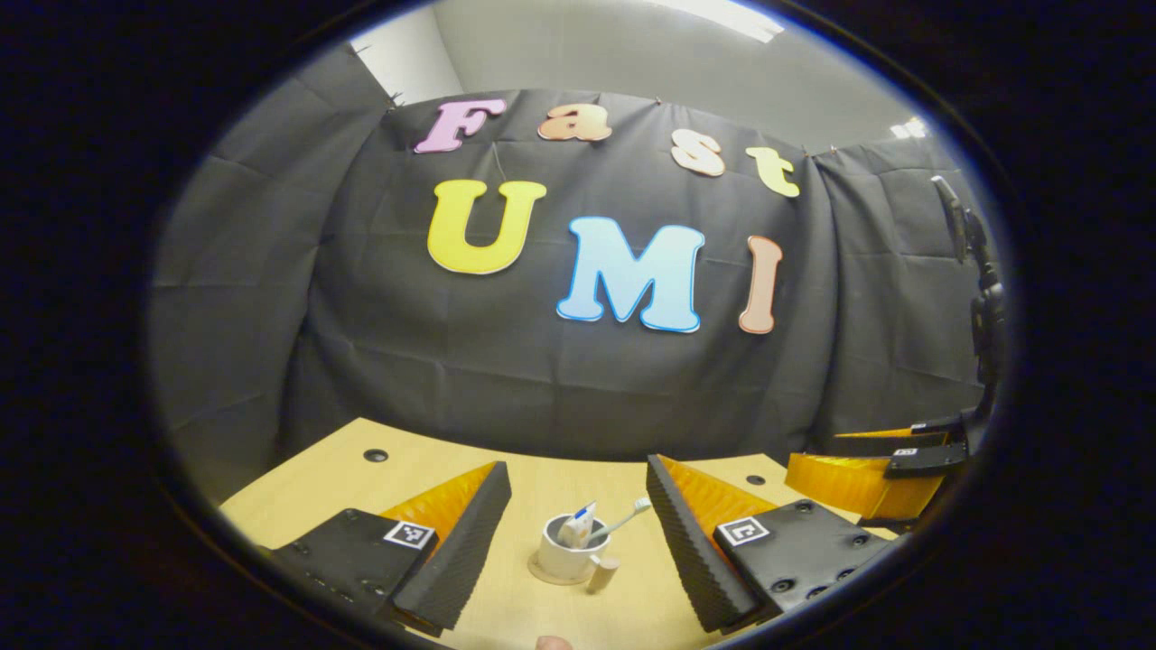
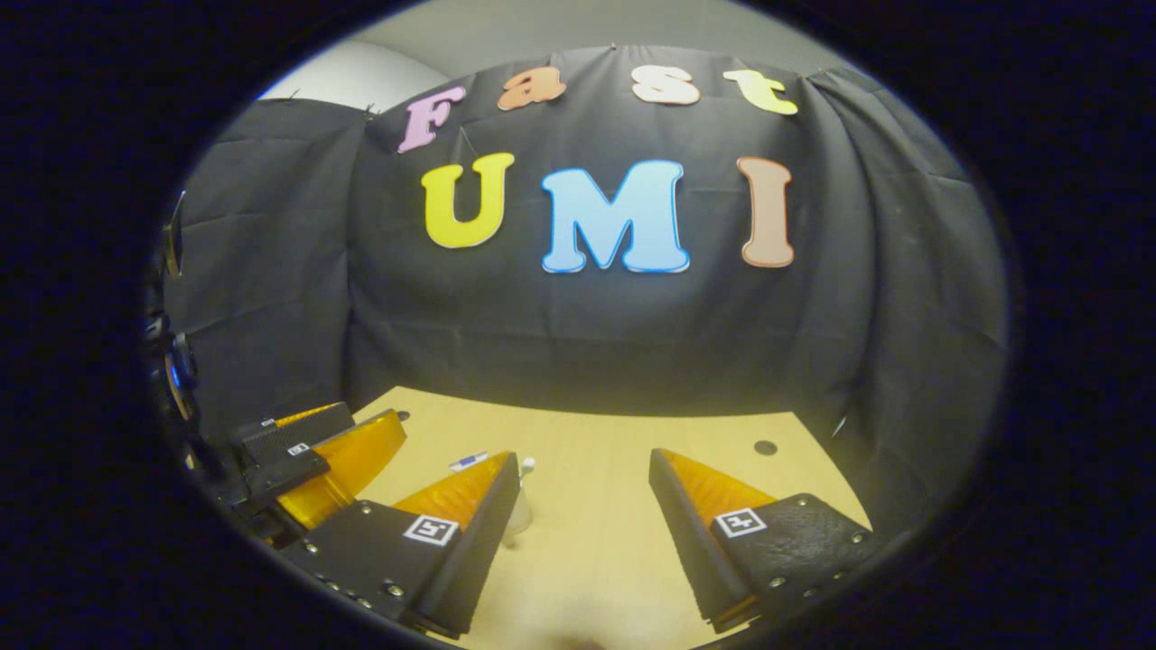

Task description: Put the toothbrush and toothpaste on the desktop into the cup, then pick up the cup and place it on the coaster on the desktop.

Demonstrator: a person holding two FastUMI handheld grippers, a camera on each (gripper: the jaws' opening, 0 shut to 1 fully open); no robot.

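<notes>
A white cup (image 1: 567, 552) with a wooden handle stands on a round pale coaster (image 1: 542, 572) on the wooden desktop (image 1: 551, 478). A toothbrush (image 1: 628, 517) and a toothpaste tube (image 1: 578, 525) lean inside it. My left gripper (image 1: 578, 468) is open, with the cup between its fingers and untouched. The right gripper (image 1: 862, 480) shows at the far right of that view. In the right gripper view my right gripper (image 2: 585, 460) is open over bare desktop. The cup (image 2: 522, 513) is mostly hidden behind its left finger, with the toothpaste tip (image 2: 468, 462) above. The left gripper (image 2: 316, 460) is at the left.
The desktop has round holes near its back edge (image 1: 376, 455) (image 1: 755, 479) (image 2: 765, 447). A dark stand with a clamp (image 1: 984, 298) rises at the table's side. The black cloth wall closes off the back and both sides.
</notes>
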